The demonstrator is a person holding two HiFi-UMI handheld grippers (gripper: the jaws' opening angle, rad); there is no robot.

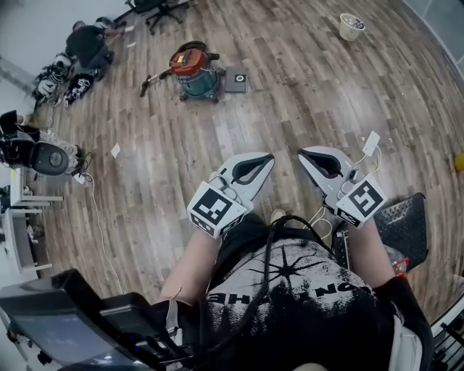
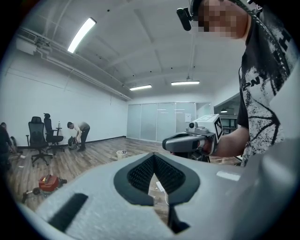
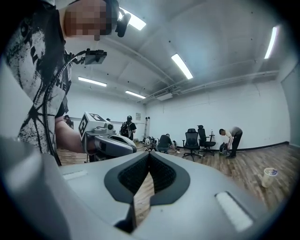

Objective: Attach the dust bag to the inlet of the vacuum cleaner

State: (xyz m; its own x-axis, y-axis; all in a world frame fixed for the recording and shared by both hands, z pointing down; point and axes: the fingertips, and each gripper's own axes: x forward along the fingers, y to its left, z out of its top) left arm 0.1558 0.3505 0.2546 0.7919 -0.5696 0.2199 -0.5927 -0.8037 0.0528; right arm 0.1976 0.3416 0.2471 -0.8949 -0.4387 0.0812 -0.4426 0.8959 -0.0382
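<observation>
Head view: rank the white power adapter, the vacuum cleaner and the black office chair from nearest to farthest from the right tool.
1. The white power adapter, lying just to the right of the right tool.
2. The vacuum cleaner, well ahead, up and to the left in the picture.
3. The black office chair, beyond the vacuum cleaner at the top edge.

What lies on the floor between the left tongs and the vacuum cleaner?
Nothing: in the head view, only bare wooden floor stretches from the left tongs to the vacuum cleaner.
</observation>
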